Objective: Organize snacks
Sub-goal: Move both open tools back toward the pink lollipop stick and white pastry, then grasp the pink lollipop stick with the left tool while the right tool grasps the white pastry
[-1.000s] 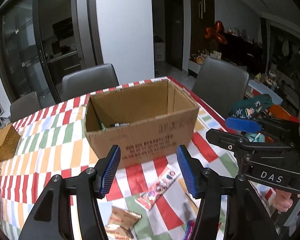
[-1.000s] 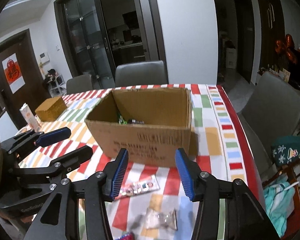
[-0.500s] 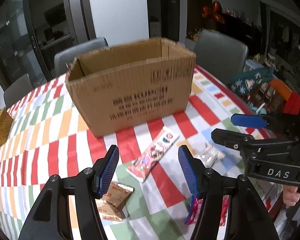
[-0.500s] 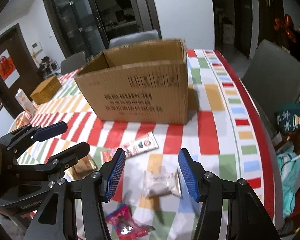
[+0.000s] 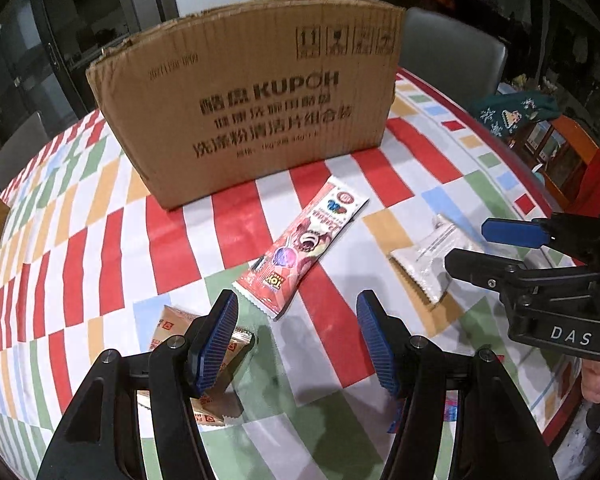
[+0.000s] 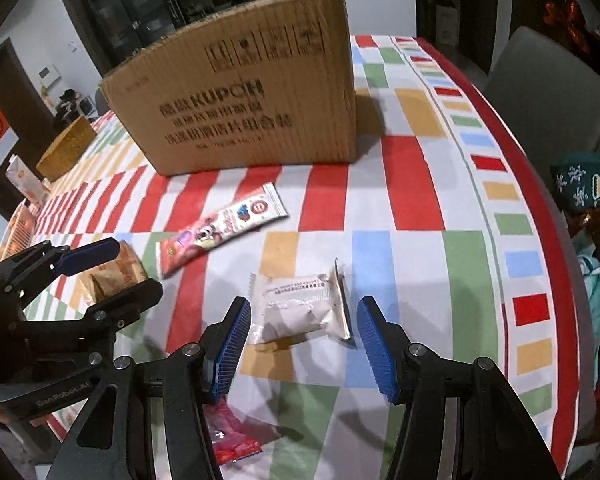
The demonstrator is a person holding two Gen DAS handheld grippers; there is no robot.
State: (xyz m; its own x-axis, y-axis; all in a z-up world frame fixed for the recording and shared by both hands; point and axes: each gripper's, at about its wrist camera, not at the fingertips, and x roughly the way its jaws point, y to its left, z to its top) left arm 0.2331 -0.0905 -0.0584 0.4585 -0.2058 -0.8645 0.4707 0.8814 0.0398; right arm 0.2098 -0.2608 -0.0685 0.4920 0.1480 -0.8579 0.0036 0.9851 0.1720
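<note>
An open cardboard box (image 5: 252, 108) stands on the striped tablecloth (image 5: 80, 264), its printed side toward me. In front of it lie a long red snack packet (image 5: 304, 248), a white packet (image 6: 300, 308) and tan packets (image 5: 168, 324). My left gripper (image 5: 296, 320) hangs open just above the cloth, at the red packet's near end, with its left finger over the tan packets. My right gripper (image 6: 302, 314) is open too; the white packet lies between its fingers and the pads do not touch it. A small red wrapper (image 6: 230, 436) lies under its left finger.
A woven tan box (image 6: 64, 148) and a carton (image 6: 24, 184) sit at the table's far left. Grey chairs (image 6: 548, 92) stand around the table. The red-bordered table edge (image 6: 556, 208) runs along the right, and a teal cushion (image 6: 588, 184) lies beyond it.
Both grippers have sunk toward the table and tipped downward. The box's inside has gone out of sight, and the snack packets now lie close under the fingers.
</note>
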